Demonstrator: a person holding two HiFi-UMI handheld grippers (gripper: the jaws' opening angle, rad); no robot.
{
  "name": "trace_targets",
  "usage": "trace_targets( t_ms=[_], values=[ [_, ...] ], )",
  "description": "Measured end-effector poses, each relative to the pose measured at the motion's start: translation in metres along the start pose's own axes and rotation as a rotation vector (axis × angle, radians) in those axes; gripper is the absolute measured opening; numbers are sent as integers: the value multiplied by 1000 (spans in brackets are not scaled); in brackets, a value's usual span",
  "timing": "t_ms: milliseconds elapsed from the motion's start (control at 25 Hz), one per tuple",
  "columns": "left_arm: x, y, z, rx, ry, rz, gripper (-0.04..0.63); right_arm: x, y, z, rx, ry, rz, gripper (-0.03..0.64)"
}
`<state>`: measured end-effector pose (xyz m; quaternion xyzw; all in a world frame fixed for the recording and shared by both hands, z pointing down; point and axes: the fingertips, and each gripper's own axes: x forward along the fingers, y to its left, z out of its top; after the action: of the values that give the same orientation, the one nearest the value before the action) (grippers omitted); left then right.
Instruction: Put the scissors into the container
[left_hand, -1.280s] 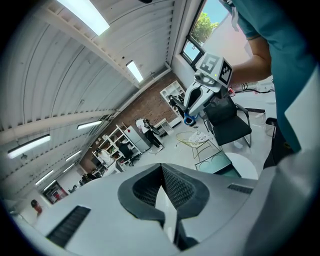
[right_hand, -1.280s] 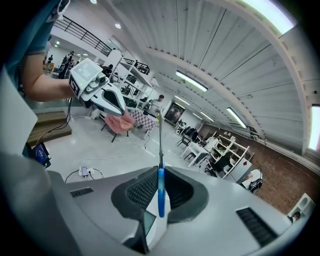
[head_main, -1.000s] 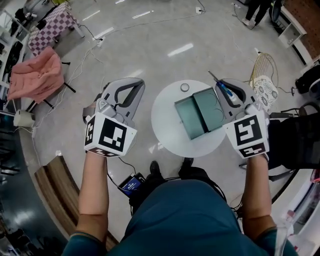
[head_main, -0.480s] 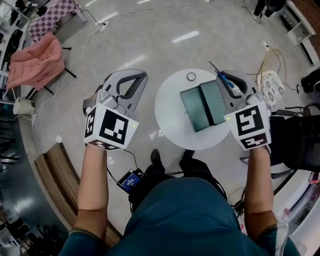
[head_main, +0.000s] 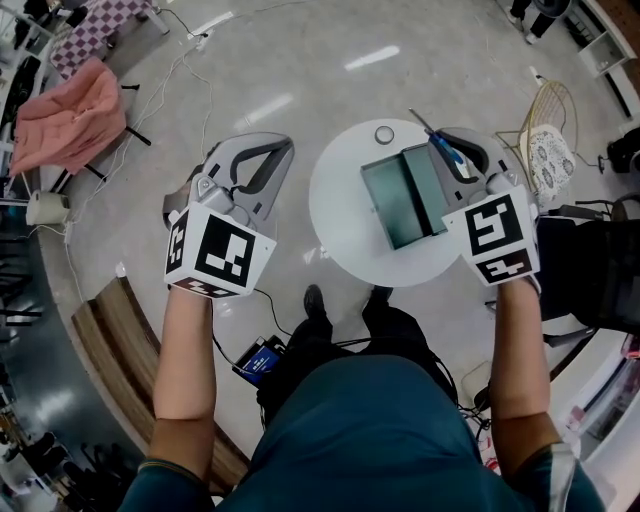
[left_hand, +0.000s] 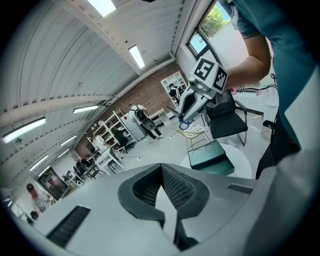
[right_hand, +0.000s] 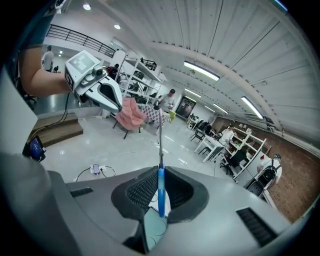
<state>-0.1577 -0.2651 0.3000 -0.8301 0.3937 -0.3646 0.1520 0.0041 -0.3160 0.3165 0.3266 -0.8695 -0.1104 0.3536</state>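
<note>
Head view: scissors (head_main: 441, 147) handles hidden under the right gripper (head_main: 456, 156); only blue stub and blade tip show. Same gripper covers the container (head_main: 405, 194) right edge. Small round item (head_main: 384, 134) on table (head_main: 343, 214), possibly a lid: too small to tell.

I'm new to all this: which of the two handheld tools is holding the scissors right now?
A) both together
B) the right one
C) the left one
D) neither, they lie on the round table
B: in the right gripper view, the right gripper has its jaws clamped on the blue handle of the scissors, with the blades pointing outward, while the left gripper has its jaws together on nothing.
</note>
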Motion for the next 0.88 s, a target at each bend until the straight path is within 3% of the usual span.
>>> trace_targets(
  t_ms=[560, 880],
  values=[
    [56, -45, -20, -18, 29, -69, 17, 39, -4, -63, 30, 39, 32, 61],
    [78, -49, -37, -31, 42, -92, 17, 68, 1, -83, 43, 61, 57, 61]
  ],
)
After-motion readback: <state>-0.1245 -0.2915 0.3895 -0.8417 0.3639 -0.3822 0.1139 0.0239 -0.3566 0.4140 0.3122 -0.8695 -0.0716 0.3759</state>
